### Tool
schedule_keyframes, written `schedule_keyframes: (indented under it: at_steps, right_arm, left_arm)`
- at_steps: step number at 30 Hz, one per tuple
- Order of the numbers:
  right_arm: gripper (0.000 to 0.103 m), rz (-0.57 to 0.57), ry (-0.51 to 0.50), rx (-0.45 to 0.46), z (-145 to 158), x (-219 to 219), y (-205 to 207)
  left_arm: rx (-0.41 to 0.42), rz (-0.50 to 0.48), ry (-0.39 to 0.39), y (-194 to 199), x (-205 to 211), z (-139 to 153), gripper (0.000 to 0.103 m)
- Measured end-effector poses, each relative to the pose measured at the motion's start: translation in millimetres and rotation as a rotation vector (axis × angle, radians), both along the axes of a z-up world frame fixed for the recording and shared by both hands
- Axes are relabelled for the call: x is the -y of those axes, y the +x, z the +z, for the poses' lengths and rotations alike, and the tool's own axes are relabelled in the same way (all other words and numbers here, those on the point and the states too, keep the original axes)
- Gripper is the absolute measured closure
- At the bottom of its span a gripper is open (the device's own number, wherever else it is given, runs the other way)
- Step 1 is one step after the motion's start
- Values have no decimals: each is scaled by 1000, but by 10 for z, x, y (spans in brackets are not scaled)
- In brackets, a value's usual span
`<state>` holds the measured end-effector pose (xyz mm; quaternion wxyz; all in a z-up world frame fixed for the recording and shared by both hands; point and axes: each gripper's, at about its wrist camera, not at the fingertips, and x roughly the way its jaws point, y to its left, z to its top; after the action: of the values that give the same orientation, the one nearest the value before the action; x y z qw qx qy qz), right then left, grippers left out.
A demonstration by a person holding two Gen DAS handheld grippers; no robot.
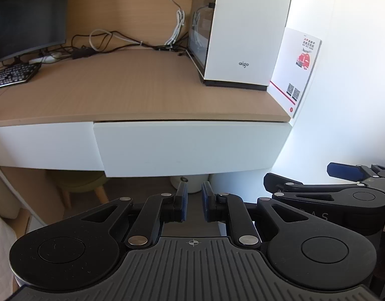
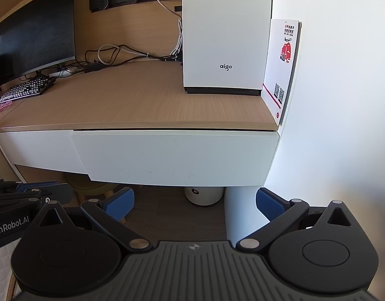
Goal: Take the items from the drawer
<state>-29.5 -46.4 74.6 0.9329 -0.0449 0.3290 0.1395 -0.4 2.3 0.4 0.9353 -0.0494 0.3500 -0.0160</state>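
Observation:
The white drawer front (image 1: 187, 148) sits flush under the wooden desktop (image 1: 132, 92), shut, with no handle showing; its contents are hidden. My left gripper (image 1: 193, 200) hovers just in front of and below the drawer's lower edge. Its blue pads (image 1: 183, 200) are nearly together with nothing between them. My right gripper (image 2: 195, 203) hangs a little below the drawer (image 2: 174, 158), its jaws spread wide and empty. The two grippers are side by side, the right one (image 1: 300, 175) showing at the edge of the left wrist view.
A white computer case (image 2: 225, 32) and a leaning leaflet (image 2: 280, 67) stand at the desk's right end against the white wall (image 2: 343, 100). A monitor (image 2: 36, 30), keyboard (image 2: 26, 89) and cables (image 2: 112, 55) lie at the left. Under the desk are a green stool (image 1: 79, 183) and a white bin (image 2: 203, 195).

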Motion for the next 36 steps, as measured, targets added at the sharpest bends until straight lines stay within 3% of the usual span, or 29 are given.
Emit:
schedule_keyframes:
  at_steps: [36]
  right_arm:
    - [0, -7, 0, -11, 8, -17, -59]
  left_arm:
    - [-10, 2, -16, -10, -28, -74, 88]
